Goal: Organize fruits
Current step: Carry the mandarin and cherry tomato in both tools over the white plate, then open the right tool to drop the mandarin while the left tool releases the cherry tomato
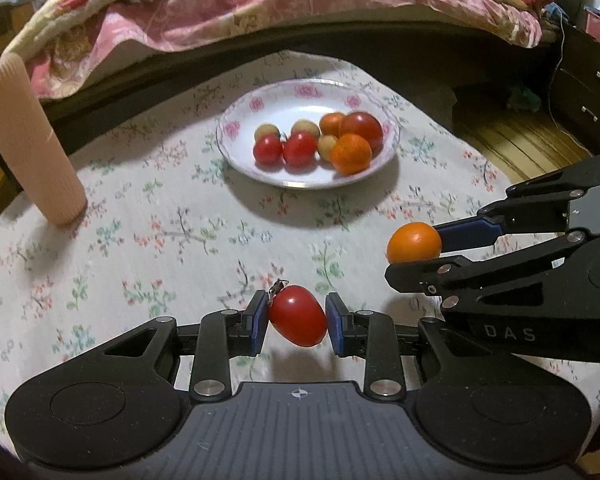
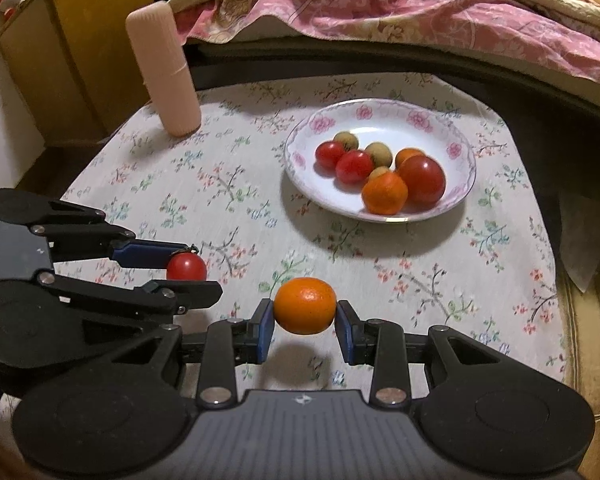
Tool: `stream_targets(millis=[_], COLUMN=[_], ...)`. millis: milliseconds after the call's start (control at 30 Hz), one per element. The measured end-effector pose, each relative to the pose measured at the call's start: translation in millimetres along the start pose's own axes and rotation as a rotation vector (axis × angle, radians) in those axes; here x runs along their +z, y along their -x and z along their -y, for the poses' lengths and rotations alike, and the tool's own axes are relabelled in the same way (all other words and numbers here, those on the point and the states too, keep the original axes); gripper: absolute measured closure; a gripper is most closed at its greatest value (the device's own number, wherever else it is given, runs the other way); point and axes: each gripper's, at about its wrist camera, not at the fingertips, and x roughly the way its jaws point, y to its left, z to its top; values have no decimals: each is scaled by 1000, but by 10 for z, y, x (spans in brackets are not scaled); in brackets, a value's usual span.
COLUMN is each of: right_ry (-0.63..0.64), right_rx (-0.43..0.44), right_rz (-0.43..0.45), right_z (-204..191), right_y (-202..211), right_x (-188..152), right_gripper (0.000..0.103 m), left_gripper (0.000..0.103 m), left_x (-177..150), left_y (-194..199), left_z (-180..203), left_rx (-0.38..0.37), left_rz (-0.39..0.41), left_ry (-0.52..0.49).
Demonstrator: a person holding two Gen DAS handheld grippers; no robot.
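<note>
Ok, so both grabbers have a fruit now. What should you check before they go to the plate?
1. Left gripper holds the red tomato: ok, both blue pads press its sides.
2. Right gripper holds the orange: ok, squeezed between both pads.
3. Both fruits are off the tablecloth: ok, a shadow lies under each.
4. Plate has room: ok, its left side is bare.
5. The way to the plate is clear: ok, only cloth lies between; the pink cylinder stands far left.
6. The two grippers will not bump: cannot tell, they sit close side by side.
</note>
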Motion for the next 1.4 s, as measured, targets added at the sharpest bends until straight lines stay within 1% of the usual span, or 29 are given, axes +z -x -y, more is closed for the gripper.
stream_targets(millis=[367, 800, 933, 1200, 1400], right_ry=[-53, -73, -77, -68, -51], right_rx=[-7, -43, -62, -91, -87], right_rz=[36, 70, 71, 98, 106], right_z=[231, 549, 649, 768, 792], right_y=[-72, -360, -471, -563, -659], right_x=[315, 724, 814, 960, 1074], right_gripper=[67, 67, 67, 67, 67], left_gripper=[66, 66, 66, 65, 63], left_x=[368, 807, 883, 988, 1034], left_y=[-127, -491, -616, -765, -845], left_z=[-50, -189, -198, -218, -157], left_rx=[12, 28, 26, 21, 6], left_rz=[47, 79, 74, 69, 71], left_ry=[6, 25, 24, 36, 25])
